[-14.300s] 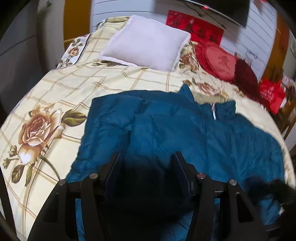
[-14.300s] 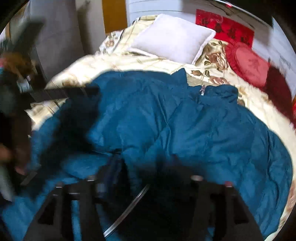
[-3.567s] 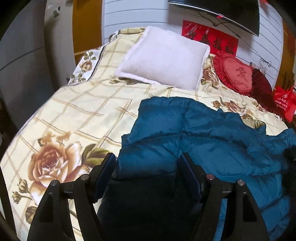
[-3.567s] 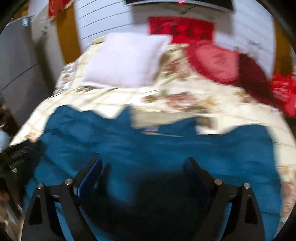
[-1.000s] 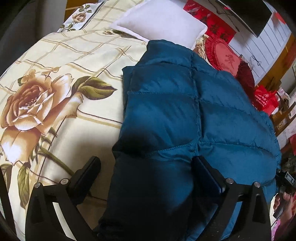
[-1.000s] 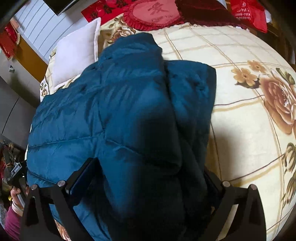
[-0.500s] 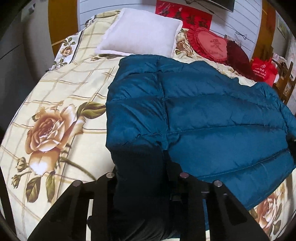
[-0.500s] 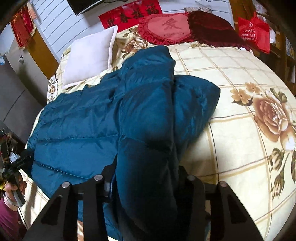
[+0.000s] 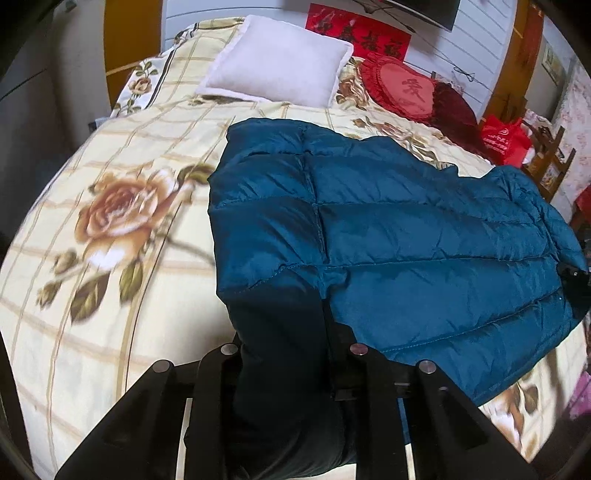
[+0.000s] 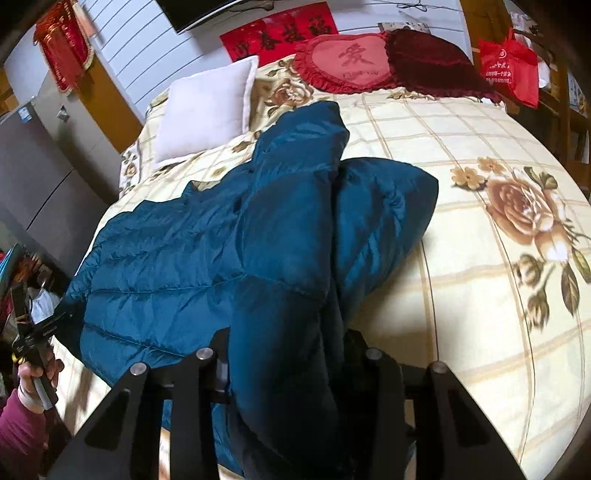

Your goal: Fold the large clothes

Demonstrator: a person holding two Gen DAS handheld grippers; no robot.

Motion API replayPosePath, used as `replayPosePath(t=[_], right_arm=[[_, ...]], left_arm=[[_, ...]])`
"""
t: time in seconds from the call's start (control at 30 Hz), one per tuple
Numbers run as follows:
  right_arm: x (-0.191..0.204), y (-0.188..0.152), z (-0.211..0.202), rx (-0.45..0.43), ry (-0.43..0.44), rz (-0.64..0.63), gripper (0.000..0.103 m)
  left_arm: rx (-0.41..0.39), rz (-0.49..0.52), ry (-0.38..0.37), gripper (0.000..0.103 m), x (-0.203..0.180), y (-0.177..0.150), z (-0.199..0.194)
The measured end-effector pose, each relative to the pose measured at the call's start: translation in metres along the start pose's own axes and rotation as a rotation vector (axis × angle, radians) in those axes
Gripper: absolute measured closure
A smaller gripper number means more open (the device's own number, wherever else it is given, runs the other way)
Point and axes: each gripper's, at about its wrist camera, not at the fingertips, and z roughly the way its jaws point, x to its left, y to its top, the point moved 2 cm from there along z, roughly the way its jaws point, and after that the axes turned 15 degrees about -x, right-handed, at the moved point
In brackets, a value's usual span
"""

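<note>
A blue padded jacket [image 9: 406,236] lies across a bed [image 9: 110,295] covered by a cream checked bedspread printed with big roses. The left gripper [image 9: 284,354] has its jaws clamped on one end of the jacket, and the right gripper [image 10: 284,354] has just been closing its jaws, which pinch a thick fold at the other end. Both ends are raised off the bedspread. At the head of the bed sit a white pillow [image 9: 277,74], a red heart-shaped cushion [image 10: 347,62] and a dark red cushion [image 10: 432,62] beside it. Behind them is a white slatted wall with a red banner [image 10: 280,33]. A red bag [image 10: 509,70] stands at the bedside.
</note>
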Motion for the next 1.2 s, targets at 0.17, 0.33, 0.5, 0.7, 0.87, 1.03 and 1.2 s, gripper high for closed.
replayPosePath(t=[0.17,0.33,0.5,0.7,0.87,1.03,1.2], right_arm=[[-0.004,-0.029,-0.024,0.037,-0.001,0.018,0.061],[-0.014,-0.054,-0.009,0.058,-0.196,-0.057,0.022],[-0.010,-0.054,-0.020,0.019,-0.281,-0.089,0.015],[0.018,-0.053,-0.075,-0.075,-0.304,-0.129,0.015],[0.059,-0.064,-0.102,-0.153,-0.239,-0.157,0.015],[0.100,-0.085,-0.105,-0.219,-0.173,-0.144,0.014],[0.138,-0.115,-0.093,-0.180,-0.176,-0.194,0.012]], left_arm=[[0.022,-0.008,-0.037,0.082,0.005,-0.030,-0.032],[0.024,-0.044,0.017,0.055,0.013,-0.053,-0.037],[0.008,-0.077,0.078,0.046,0.018,-0.056,-0.054],[-0.087,-0.070,0.169,0.046,0.010,-0.059,-0.094],[-0.146,-0.015,0.212,0.046,-0.015,-0.062,-0.112],[-0.174,-0.001,0.188,0.046,-0.047,-0.072,-0.116],[-0.193,0.031,0.182,0.046,-0.075,-0.081,-0.120]])
